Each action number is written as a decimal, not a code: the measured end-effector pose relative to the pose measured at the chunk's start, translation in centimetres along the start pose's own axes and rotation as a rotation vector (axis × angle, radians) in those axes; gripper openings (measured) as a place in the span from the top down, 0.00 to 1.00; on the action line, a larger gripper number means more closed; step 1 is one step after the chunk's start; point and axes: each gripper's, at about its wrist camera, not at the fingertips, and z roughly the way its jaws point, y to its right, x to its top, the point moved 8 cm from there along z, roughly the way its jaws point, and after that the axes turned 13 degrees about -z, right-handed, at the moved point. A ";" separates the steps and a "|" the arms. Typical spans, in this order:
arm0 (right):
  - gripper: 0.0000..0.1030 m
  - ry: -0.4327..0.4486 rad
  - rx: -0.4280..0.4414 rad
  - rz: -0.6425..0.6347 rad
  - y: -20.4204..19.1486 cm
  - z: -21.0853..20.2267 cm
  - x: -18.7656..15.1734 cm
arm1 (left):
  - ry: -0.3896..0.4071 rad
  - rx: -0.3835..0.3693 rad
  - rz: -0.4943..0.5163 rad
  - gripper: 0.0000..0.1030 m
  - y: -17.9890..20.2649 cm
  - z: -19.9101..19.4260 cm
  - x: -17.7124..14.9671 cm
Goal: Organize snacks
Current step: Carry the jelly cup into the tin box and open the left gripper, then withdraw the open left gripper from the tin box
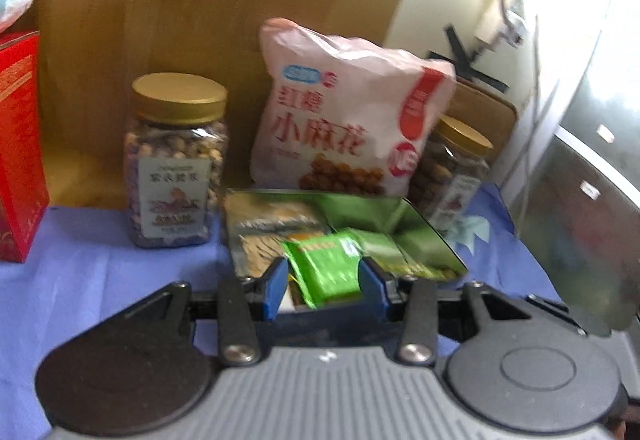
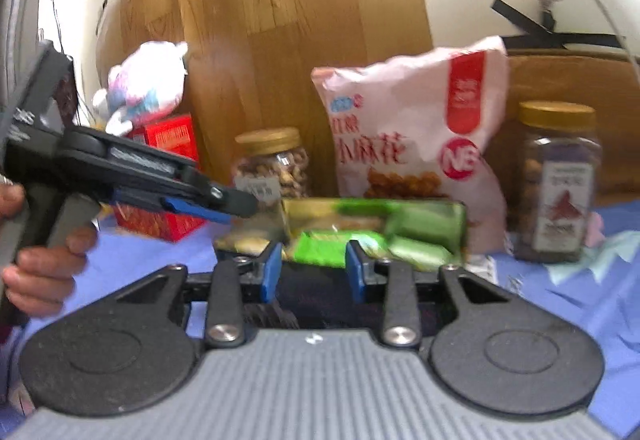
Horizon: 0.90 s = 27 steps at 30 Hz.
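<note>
Red box point(image 1: 18, 147) far left on the blue cloth point(image 1: 100, 280), then a gold-lidded nut jar point(image 1: 176, 159). Centre: open tin point(image 1: 424, 236) with green packets inside, pink snack bag point(image 1: 344, 111) upright behind it, second jar point(image 1: 452, 167) to the right. Left gripper point(image 1: 324, 280) is clamped narrow on a green packet point(image 1: 324, 268), held tilted just before the tin's near edge; tin lies straight ahead. Right gripper point(image 2: 312, 272) stands narrow and seemingly empty, just short of the same tin, farther from dropping anything in.
</note>
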 end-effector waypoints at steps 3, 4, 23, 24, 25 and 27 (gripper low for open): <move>0.73 -0.042 -0.001 0.003 0.7 0.5 -0.8 | -0.019 0.005 0.021 0.61 0.8 0.3 -1.1; 0.73 -0.048 0.004 0.019 1.0 0.8 -0.8 | -0.021 0.015 0.031 0.61 0.9 0.4 -1.4; 0.71 -0.084 -0.058 0.133 5.7 4.9 1.9 | 0.010 0.232 0.214 0.56 2.5 0.1 -4.9; 0.71 -0.082 -0.066 0.125 5.4 4.4 1.8 | 0.007 0.242 0.222 0.56 2.7 0.0 -5.2; 0.71 -0.076 -0.070 0.121 5.2 3.8 1.8 | 0.006 0.249 0.229 0.56 2.8 -0.1 -5.6; 0.71 -0.055 -0.061 0.122 4.7 2.4 2.0 | 0.007 0.256 0.240 0.56 3.1 -0.5 -6.2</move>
